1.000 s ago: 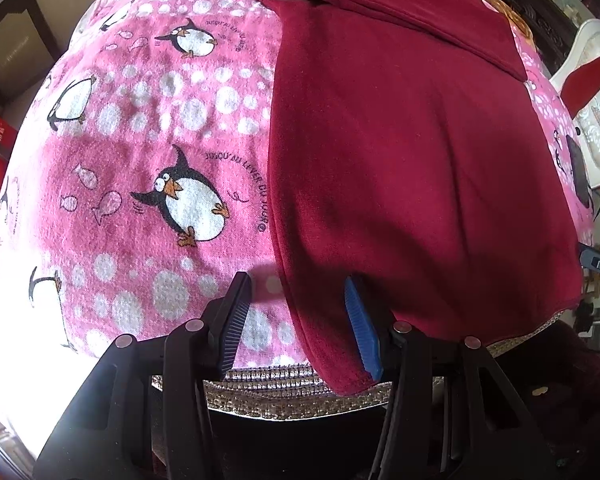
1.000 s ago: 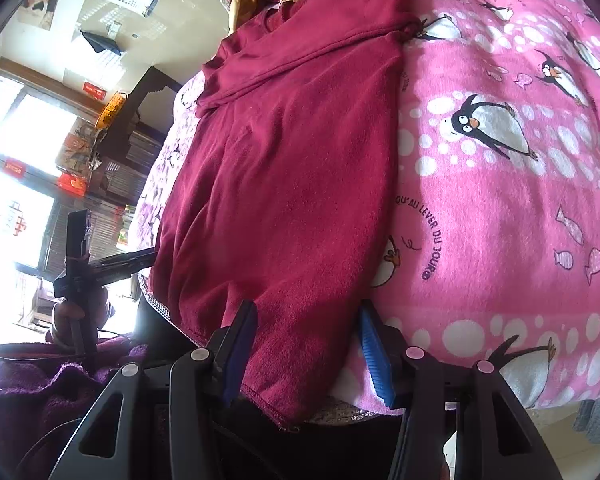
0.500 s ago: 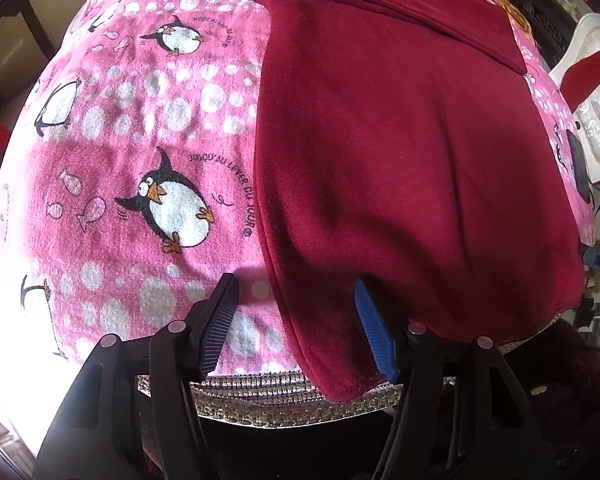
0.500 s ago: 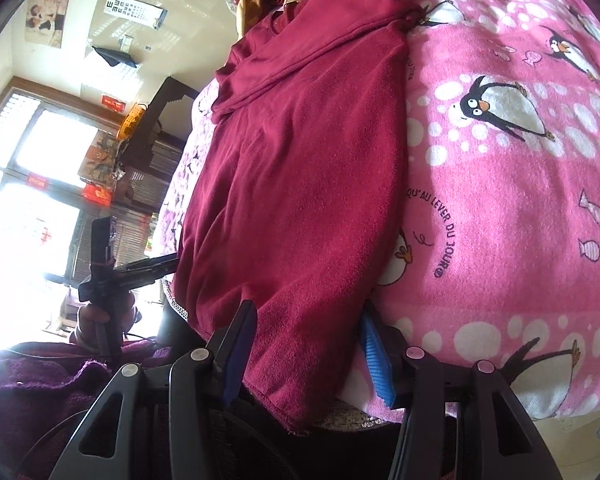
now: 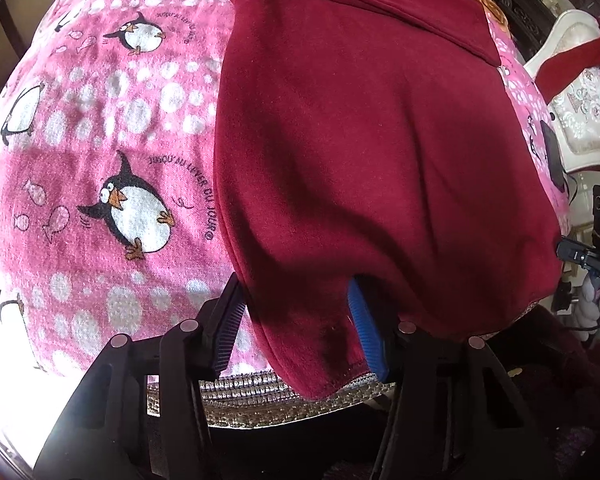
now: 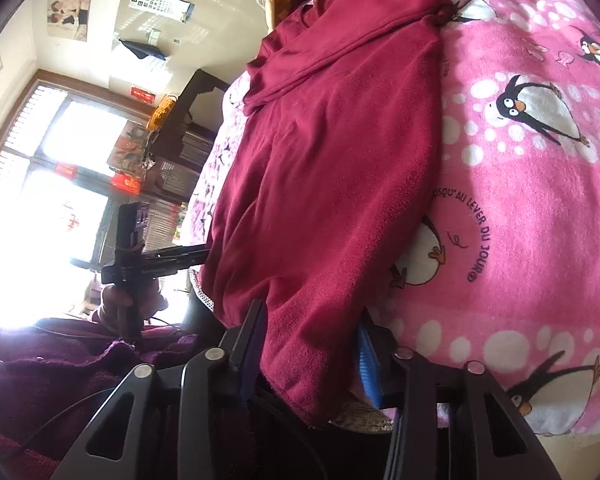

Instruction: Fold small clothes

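- Garment [image 5: 360, 152]: dark red, lying flat down the middle of the left wrist view, on a pink penguin-print blanket [image 5: 100, 160]; its near hem hangs over the blanket's edge at the bottom of the frame.
- Left gripper [image 5: 296, 332], bottom centre of its own view: jaws closing, with the garment's lower left corner between them. The blue pad is against the cloth, the black pad stands just off its edge, so no grip yet.
- Right gripper [image 6: 308, 356], bottom centre of its own view: jaws closing around the garment's other lower corner [image 6: 312, 360]; cloth fills most of the gap, but whether the pads press it cannot be told.
- Left gripper [image 6: 156, 264] also shows at middle left of the right wrist view, held in a hand [image 6: 116, 300].
- Purple sleeve [image 6: 40, 360], lower left of that view.
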Demonstrator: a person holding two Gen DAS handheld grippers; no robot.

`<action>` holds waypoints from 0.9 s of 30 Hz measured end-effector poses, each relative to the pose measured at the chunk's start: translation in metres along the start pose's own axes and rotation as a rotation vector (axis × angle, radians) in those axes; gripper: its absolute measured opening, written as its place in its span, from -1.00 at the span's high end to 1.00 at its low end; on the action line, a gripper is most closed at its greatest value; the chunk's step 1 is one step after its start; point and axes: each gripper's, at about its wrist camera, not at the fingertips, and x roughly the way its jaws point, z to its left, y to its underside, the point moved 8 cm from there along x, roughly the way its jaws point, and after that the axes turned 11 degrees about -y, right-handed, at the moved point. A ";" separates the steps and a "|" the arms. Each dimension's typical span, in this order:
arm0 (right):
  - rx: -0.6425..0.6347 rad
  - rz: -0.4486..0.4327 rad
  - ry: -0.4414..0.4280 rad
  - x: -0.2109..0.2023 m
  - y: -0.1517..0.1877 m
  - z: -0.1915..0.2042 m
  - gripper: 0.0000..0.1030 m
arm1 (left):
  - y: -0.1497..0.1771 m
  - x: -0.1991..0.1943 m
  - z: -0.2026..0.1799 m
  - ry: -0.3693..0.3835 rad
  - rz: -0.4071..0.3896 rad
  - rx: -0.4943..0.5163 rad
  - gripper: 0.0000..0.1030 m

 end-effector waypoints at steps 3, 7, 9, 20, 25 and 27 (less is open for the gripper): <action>-0.007 0.008 0.012 0.003 0.000 0.000 0.32 | 0.003 0.000 -0.002 -0.012 -0.004 0.010 -0.05; -0.024 0.019 0.048 0.004 0.002 0.002 0.44 | 0.002 0.000 -0.008 -0.025 -0.017 0.033 0.03; -0.013 0.002 0.071 0.005 0.000 -0.001 0.65 | -0.002 -0.003 -0.009 -0.015 -0.035 0.027 0.58; -0.116 -0.154 0.033 -0.009 -0.056 0.043 0.74 | -0.075 -0.061 0.012 0.064 -0.265 -0.081 0.88; -0.180 -0.221 0.058 -0.021 -0.093 0.056 0.74 | -0.109 -0.074 0.020 0.038 -0.343 -0.104 0.88; -0.189 -0.261 0.068 -0.026 -0.106 0.056 0.74 | -0.122 -0.080 0.025 0.037 -0.372 -0.118 0.88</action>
